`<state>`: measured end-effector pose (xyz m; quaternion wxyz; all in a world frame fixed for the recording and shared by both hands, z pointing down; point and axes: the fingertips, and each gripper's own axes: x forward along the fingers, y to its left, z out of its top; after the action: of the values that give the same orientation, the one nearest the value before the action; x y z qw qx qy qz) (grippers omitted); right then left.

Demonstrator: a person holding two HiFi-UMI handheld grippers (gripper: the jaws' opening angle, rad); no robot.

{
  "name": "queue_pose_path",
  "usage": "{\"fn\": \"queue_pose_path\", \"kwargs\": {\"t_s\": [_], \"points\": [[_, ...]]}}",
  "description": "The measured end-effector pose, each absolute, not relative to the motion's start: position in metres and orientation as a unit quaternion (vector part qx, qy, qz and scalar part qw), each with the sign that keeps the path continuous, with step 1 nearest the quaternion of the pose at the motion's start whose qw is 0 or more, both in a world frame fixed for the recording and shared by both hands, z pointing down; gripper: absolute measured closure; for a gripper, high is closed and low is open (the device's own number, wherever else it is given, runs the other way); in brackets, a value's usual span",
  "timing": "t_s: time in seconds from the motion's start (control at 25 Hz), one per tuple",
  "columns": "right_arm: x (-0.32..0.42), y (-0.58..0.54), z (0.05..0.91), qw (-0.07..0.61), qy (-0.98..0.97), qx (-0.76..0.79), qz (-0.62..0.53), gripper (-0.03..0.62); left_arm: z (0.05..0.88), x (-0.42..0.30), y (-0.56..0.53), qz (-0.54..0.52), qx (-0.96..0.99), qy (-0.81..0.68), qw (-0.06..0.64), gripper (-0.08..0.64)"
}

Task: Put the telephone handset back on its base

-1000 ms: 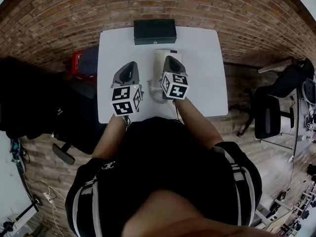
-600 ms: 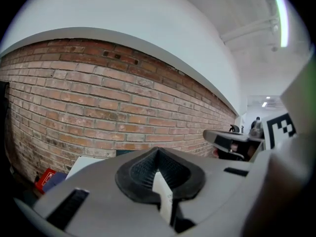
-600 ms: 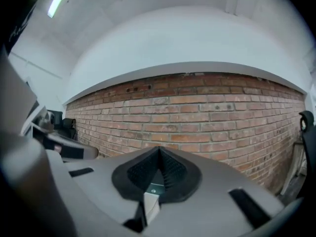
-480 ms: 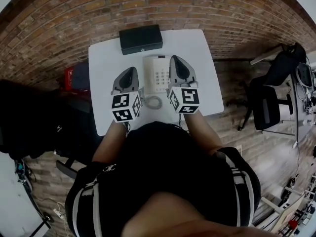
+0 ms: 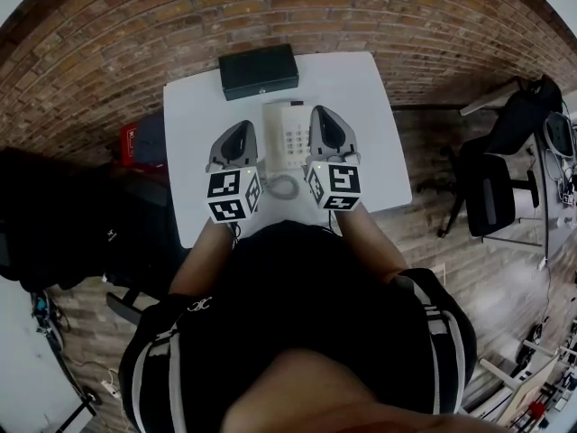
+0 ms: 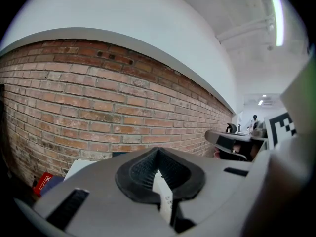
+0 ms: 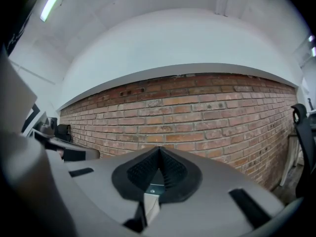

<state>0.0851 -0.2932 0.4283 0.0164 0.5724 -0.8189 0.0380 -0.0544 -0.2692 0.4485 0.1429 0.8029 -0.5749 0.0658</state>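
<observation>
- At the far left, a red box (image 5: 135, 138) lies on the floor beside the white table (image 5: 194, 152).
- Our left gripper (image 5: 240, 129) hangs over the left half of the table, just left of the telephone. Its jaws are clenched together with nothing between them.
- A black box (image 5: 258, 70) sits at the table's far edge, on the side toward the brick wall.
- The telephone (image 5: 293, 138) rests on the table between our two grippers, keypad facing up. The handset (image 5: 273, 133) seems to lie along the left side of the telephone, though it is too small for us to be sure. The coiled cord (image 5: 282, 186) curls on the table at the telephone's near end.
- Our right gripper (image 5: 322, 115) hangs just right of the telephone, jaws pressed together and empty.
- An office chair (image 5: 487, 207) stands well apart, to the right of the table.
</observation>
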Motion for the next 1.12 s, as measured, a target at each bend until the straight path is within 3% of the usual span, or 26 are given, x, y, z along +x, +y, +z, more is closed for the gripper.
{"fn": "queue_pose_path", "kwargs": {"t_s": [1.12], "points": [[0.045, -0.304, 0.44, 0.022, -0.837, 0.544, 0.061, 0.594, 0.453, -0.089, -0.273, 0.063, 0.787, -0.595, 0.151, 0.565]]}}
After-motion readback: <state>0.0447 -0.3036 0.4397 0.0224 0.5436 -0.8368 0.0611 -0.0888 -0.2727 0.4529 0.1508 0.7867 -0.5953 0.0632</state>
